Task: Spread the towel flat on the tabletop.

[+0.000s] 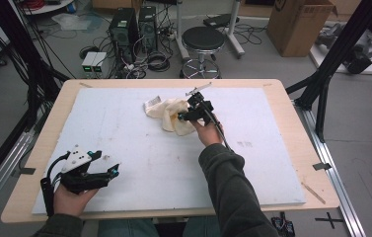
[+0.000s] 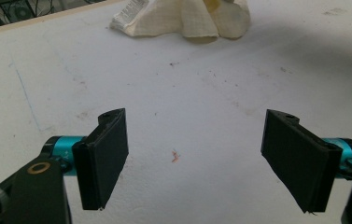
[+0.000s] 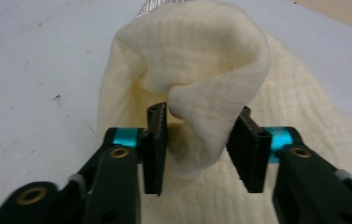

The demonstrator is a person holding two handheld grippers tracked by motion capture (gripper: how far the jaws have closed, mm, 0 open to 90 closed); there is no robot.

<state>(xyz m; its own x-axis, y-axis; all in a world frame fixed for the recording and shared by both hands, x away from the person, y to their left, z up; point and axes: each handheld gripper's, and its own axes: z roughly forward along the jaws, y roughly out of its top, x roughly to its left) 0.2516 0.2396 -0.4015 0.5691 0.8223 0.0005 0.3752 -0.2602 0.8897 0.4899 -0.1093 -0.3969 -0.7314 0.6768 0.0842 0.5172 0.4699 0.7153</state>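
Cream cloth (image 1: 172, 114) lies crumpled just above centre of the high view on the white tabletop (image 1: 139, 163). Right gripper (image 3: 201, 149) has a raised fold between its jaws, the pads pinching it. Grasp looks made; lifting or spreading appears left. Left gripper (image 2: 194, 158), lower left in the high view, idles with jaws wide, empty. Its view shows the cloth's printed label edge (image 2: 129, 10).
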